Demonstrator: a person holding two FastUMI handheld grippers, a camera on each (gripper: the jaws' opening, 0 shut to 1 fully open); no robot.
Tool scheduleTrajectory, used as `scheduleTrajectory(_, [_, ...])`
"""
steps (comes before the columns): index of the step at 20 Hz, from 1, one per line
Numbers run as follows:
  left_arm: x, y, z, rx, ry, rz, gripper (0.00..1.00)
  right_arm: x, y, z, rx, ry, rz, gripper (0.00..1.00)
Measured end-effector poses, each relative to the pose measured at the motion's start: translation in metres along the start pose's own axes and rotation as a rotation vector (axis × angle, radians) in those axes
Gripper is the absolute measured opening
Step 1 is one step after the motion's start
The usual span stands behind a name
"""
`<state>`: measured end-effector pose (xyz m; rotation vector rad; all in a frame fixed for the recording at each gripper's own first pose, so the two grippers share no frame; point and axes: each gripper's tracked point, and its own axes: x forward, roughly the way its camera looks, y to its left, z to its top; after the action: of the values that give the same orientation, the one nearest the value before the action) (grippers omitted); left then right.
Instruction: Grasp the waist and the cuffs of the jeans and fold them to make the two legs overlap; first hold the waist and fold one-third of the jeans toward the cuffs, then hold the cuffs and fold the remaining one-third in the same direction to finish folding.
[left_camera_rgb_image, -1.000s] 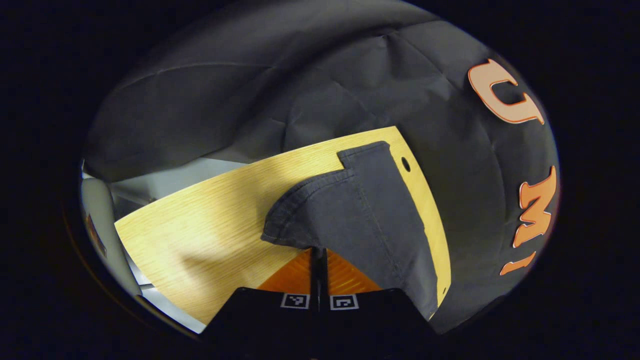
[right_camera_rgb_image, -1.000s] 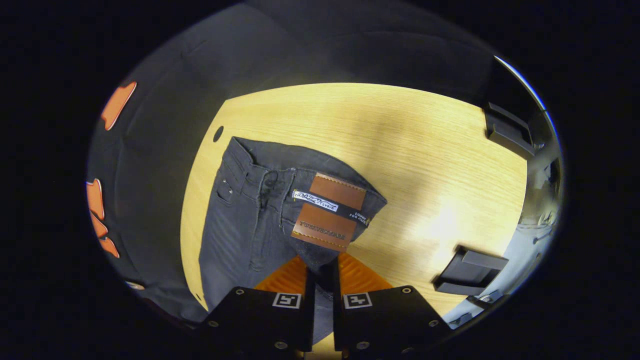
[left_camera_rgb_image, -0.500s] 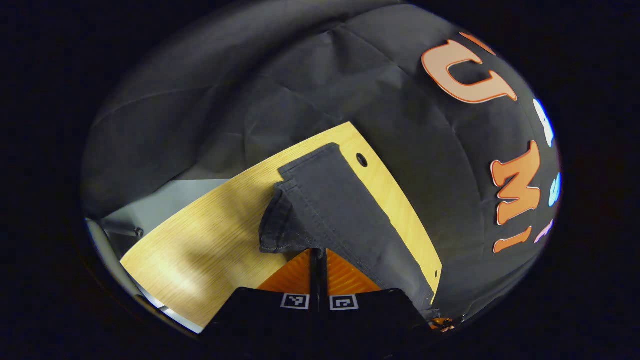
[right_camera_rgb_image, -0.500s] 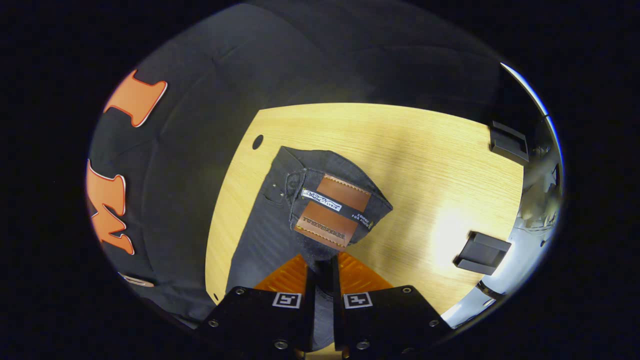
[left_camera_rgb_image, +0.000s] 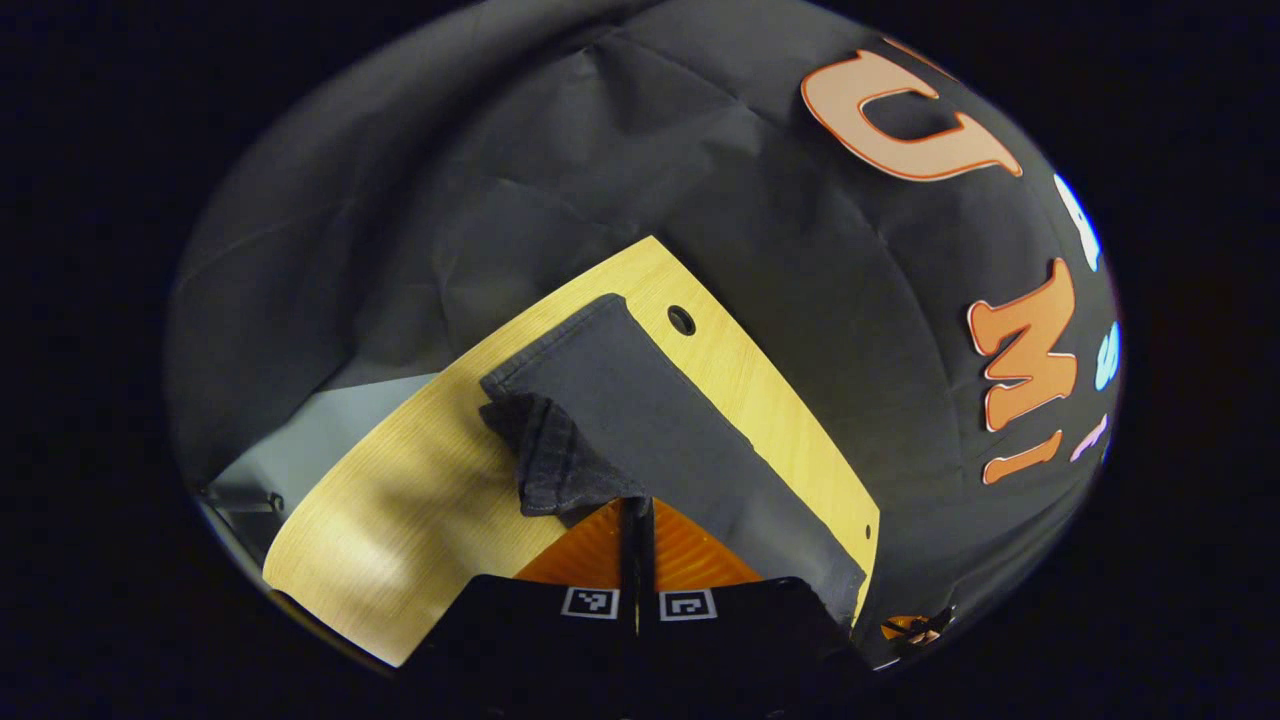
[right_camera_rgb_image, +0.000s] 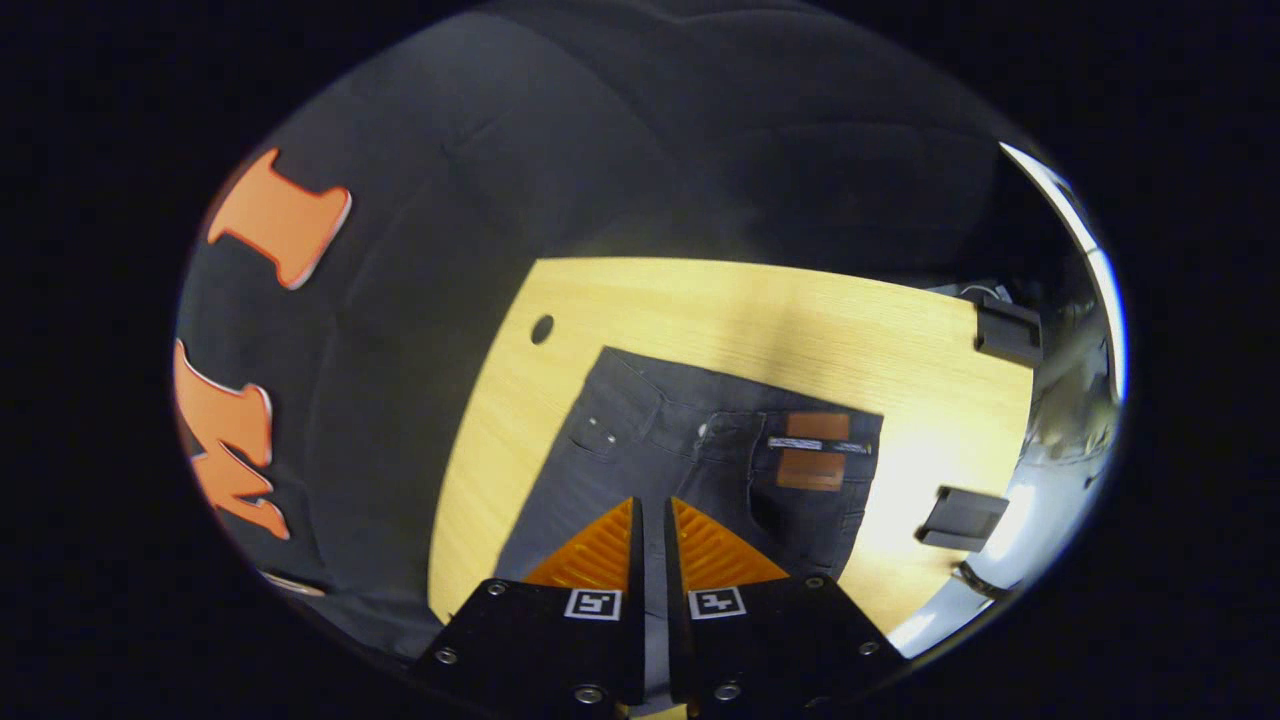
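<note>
Left gripper view shows the left gripper (left_camera_rgb_image: 637, 503) clenched on a bunched hem of the dark grey denim jeans (left_camera_rgb_image: 640, 420), lifted over the pale wooden table (left_camera_rgb_image: 420, 500). Right gripper view shows the waist end lying flat on the table, brown leather patch (right_camera_rgb_image: 812, 452) up; the right gripper (right_camera_rgb_image: 652, 512) is nearly closed above it, whether gripping cloth I cannot tell.

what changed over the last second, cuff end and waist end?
Waist end: the dark grey denim jeans were bunched up at the right gripper with the brown leather patch tilted; now the waist lies flat on the light wooden table. Cuff end: the raised cuff has swung over towards the other leg. Same throughout: left gripper clamped on the cuff, right gripper's fingers near-closed.
</note>
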<state>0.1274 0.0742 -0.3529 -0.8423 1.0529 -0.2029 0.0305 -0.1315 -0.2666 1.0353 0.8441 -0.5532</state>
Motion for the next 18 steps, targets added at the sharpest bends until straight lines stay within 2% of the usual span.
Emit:
scheduleTrajectory(4, [0.008,0.002,-0.001,0.015,-0.006,0.054,0.0,0.026,-0.062,-0.007,-0.045,0.074,-0.161,0.1])
scheduleTrajectory(7, [0.01,0.007,-0.002,-0.005,-0.006,0.081,0.01,0.04,-0.074,-0.015,0.062,0.136,-0.158,0.1])
scheduleTrajectory(9, [0.009,0.009,-0.002,-0.012,-0.007,0.1,0.0,0.04,-0.085,-0.019,0.082,0.152,-0.179,0.11])
scheduleTrajectory(10, [0.009,0.01,-0.005,-0.015,-0.005,0.108,0.0,0.039,-0.095,-0.017,0.026,0.134,-0.214,0.11])
scheduleTrajectory(11, [0.009,0.011,-0.006,-0.018,-0.005,0.112,0.01,0.025,-0.087,0.0,-0.005,0.105,-0.211,0.11])
scheduleTrajectory(12, [0.01,0.012,-0.006,-0.023,-0.005,0.113,0.01,0.022,-0.095,0.004,0.007,0.047,-0.219,0.06])
scheduleTrajectory(13, [0.009,0.014,-0.006,-0.026,-0.006,0.113,0.01,0.04,-0.1,0.012,0.006,-0.004,-0.23,0.01])
scheduleTrajectory(16, [0.01,0.018,-0.008,-0.03,-0.002,0.117,0.01,0.014,-0.095,-0.008,0.025,0.114,-0.226,0.01])
scheduleTrajectory(17, [0.01,0.02,-0.008,-0.033,-0.001,0.12,0.01,0.031,-0.103,-0.012,0.005,0.129,-0.229,0.3])
scheduleTrajectory(18, [0.011,0.022,-0.009,-0.038,0.0,0.123,0.01,0.029,-0.105,-0.011,-0.007,0.126,-0.239,0.37])
